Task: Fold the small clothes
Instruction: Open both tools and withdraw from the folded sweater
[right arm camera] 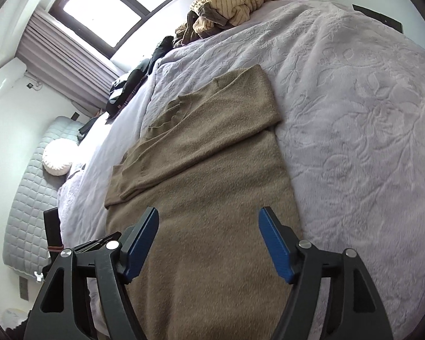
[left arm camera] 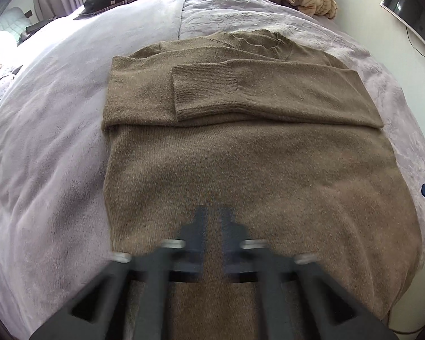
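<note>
While the lilac bed (right arm camera: 354,107) fills both views, I see a brown sweater (left arm camera: 240,170) flat on it, sleeves folded across the chest. Striped clothes (right arm camera: 235,2) sit heaped at the far edge. My right gripper (right arm camera: 208,243) stands wide over the sweater's lower part, holding nothing. My left gripper (left arm camera: 214,226) is blurred, fingers (left arm camera: 198,226) narrowly apart, nothing between. Only the right view shows the window (right arm camera: 107,2); only the left, a screen (left arm camera: 410,5).

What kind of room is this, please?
Most likely a bedroom in a home: a wide bed under a lilac bedspread, a curtained window, and a brown sweater laid out for folding, with more clothes piled behind.
</note>
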`<control>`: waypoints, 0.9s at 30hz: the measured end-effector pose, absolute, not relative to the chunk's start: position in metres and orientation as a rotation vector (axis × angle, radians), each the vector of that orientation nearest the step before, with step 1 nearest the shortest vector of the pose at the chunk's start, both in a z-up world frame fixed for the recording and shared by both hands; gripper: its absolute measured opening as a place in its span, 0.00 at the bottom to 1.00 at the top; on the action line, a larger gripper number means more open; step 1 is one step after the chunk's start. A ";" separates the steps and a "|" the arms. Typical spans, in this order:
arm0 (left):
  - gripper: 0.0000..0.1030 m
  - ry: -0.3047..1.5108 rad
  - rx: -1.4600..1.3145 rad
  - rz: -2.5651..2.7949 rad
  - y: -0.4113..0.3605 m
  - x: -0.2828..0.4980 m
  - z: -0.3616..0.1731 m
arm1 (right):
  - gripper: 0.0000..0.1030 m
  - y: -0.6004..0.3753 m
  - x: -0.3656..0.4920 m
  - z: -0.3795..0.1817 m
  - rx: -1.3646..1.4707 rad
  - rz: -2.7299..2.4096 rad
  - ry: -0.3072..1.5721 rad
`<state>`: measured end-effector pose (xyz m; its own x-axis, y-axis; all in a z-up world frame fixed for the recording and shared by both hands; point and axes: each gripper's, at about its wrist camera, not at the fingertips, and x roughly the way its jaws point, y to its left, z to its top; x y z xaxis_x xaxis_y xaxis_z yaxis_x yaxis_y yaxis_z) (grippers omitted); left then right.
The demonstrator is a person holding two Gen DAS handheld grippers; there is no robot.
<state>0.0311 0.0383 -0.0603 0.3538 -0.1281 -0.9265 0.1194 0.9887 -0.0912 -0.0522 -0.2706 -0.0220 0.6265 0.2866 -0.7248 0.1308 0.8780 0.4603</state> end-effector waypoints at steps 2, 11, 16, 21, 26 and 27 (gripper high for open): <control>0.99 1.145 0.005 -0.111 0.039 0.025 -0.053 | 0.77 -0.270 -0.056 -0.022 0.510 0.095 0.898; 0.99 1.145 0.007 -0.134 0.045 0.011 -0.041 | 0.98 -0.263 -0.071 -0.016 0.506 0.119 0.860; 0.99 1.162 -0.010 -0.156 0.048 -0.008 -0.049 | 1.00 -0.255 -0.076 -0.013 0.508 0.160 0.851; 0.99 1.146 -0.033 -0.167 0.054 -0.026 -0.049 | 1.00 -0.252 -0.077 -0.021 0.536 0.166 0.890; 0.99 1.127 -0.067 -0.163 0.065 -0.042 -0.050 | 1.00 -0.253 -0.087 -0.030 0.574 0.164 0.910; 0.99 1.123 -0.073 -0.165 0.066 -0.043 -0.050 | 1.00 -0.256 -0.090 -0.033 0.587 0.167 0.906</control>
<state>-0.0434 0.0662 -0.0504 0.4222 -0.1682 -0.8907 0.0952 0.9854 -0.1410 -0.0898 -0.2556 -0.0325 0.6164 0.3763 -0.6917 0.1043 0.8317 0.5454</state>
